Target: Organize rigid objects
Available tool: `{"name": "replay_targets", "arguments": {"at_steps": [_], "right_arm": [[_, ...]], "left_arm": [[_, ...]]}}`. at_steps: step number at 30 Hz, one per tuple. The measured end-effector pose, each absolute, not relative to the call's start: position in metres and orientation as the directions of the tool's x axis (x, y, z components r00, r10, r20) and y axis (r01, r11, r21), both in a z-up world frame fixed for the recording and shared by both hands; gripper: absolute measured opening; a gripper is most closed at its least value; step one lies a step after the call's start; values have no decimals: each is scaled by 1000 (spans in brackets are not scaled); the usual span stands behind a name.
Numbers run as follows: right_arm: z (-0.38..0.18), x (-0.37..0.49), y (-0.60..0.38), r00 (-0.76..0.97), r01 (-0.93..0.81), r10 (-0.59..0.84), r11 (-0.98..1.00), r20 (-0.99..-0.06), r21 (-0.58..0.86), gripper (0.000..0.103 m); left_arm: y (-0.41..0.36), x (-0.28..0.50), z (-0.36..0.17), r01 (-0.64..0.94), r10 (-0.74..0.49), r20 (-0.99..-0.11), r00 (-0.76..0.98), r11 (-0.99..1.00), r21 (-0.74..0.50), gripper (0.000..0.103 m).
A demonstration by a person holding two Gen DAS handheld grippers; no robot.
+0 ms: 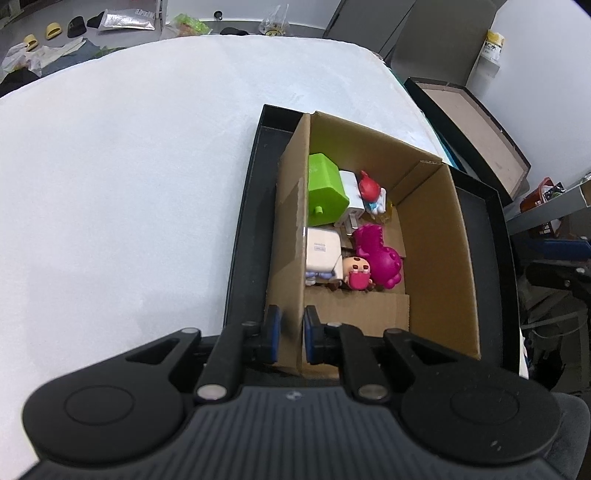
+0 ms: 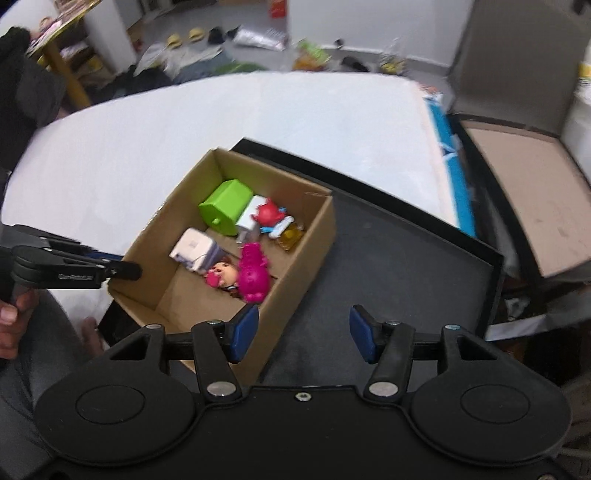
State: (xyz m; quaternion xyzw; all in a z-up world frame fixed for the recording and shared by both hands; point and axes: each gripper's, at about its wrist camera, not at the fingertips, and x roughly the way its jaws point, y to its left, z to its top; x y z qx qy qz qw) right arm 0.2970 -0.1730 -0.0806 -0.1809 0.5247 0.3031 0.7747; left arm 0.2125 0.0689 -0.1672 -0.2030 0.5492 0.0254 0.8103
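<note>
A brown cardboard box (image 1: 436, 258) (image 2: 295, 266) stands in a black tray (image 1: 251, 206) (image 2: 406, 266) on the white table. Inside lie a green block (image 1: 325, 190) (image 2: 227, 205), a white cube (image 1: 322, 249) (image 2: 194, 248), a magenta dinosaur (image 1: 380, 254) (image 2: 253, 273), a small doll (image 1: 356, 273) (image 2: 221, 275) and a red-capped figure (image 1: 371, 192) (image 2: 271, 214). My left gripper (image 1: 291, 338) (image 2: 122, 273) is shut on the box's near left wall. My right gripper (image 2: 303, 334) is open and empty, above the box's near right wall and the tray floor.
A second open box with a brown inside (image 1: 476, 122) (image 2: 532, 199) stands right of the tray. Clutter lies on the floor beyond the table's far edge (image 1: 122, 22) (image 2: 221, 40). A shelf (image 1: 546, 206) is at the right.
</note>
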Motion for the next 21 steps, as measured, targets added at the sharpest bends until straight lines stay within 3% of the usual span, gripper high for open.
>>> {"name": "replay_targets", "arguments": {"at_steps": [2,10,14,17,19,21], "right_arm": [[-77,291,-182,281,-640,298,766,-912,53,58],[-66,268,-213,365,-548,318,833,-875,74,85],[-62,260,-227,389,-485,330,867,-860,113,90],[-57,252,-235,415,-441,327,889,-849,127,97],[-53,246,-241,435,-409,334,900,-836,147,103],[-48,240,-247,459,-388,345,907,-819,165,103]], "left_arm": [[66,211,-162,-254,-158,-902,401,927,-275,13],[51,204,-143,-208,-145,-914,380,949,-238,16],[41,200,-124,-173,-142,-909,392,959,-224,22],[33,195,-106,-153,-131,-897,422,965,-213,34],[30,191,-95,-149,-122,-890,439,967,-206,49],[28,186,-86,-149,-118,-884,453,967,-205,58]]}}
